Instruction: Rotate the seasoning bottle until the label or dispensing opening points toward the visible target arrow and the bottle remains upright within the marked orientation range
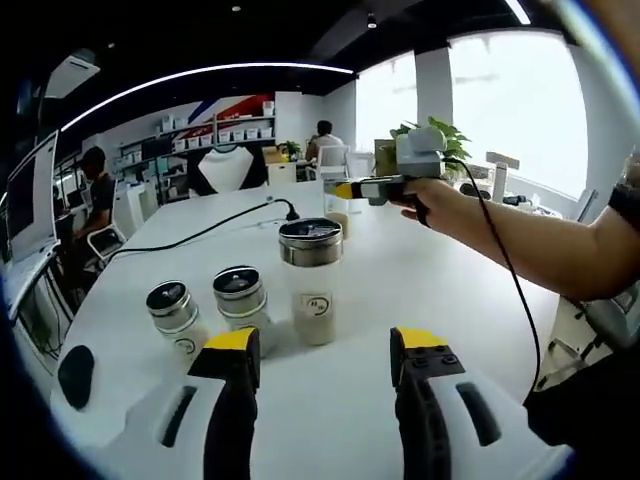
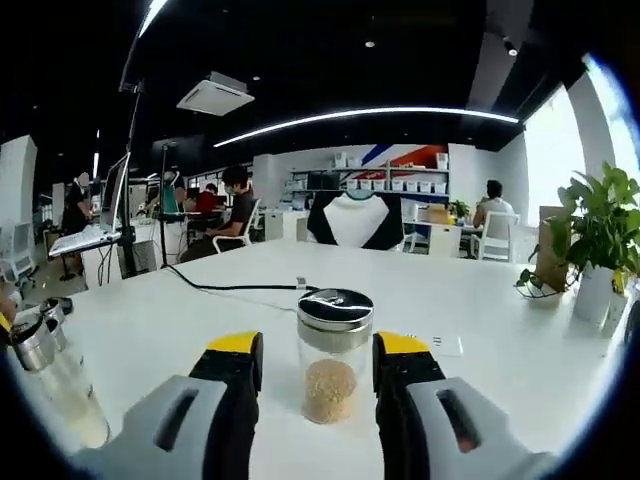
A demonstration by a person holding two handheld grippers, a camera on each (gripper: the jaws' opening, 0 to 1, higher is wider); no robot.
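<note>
Spreading across both views is a white table, with a black cable trailing over it and an office of shelves, monitors and seated people behind. A potted plant stands at the table's far right edge in the right gripper view.

Nearer the left gripper stand three lidded jars: a taller jar with a small round label facing the camera, and two shorter jars to its left. The left gripper's jaws stand apart with nothing between them; the taller jar lies just beyond and between their tips.

The seasoning bottle sits upright on the table in the right gripper view, glass-bodied with a dark lid and a heap of pale granules in the bottom. It stands between the yellow-tipped jaws of the right gripper, its long axis vertical and roughly parallel to the jaws' faces. The jaws bracket it closely on either side, but whether they actually press on the glass cannot be told. In the left gripper view the right gripper is seen far across the table, held by a hand, with the bottle at its tips.

No target arrow is visible, nor any label on this bottle. Since the right gripper is at the bottle, the turn is probably its job: a twist about the vertical axis, kept level so the bottle does not tip.
</note>
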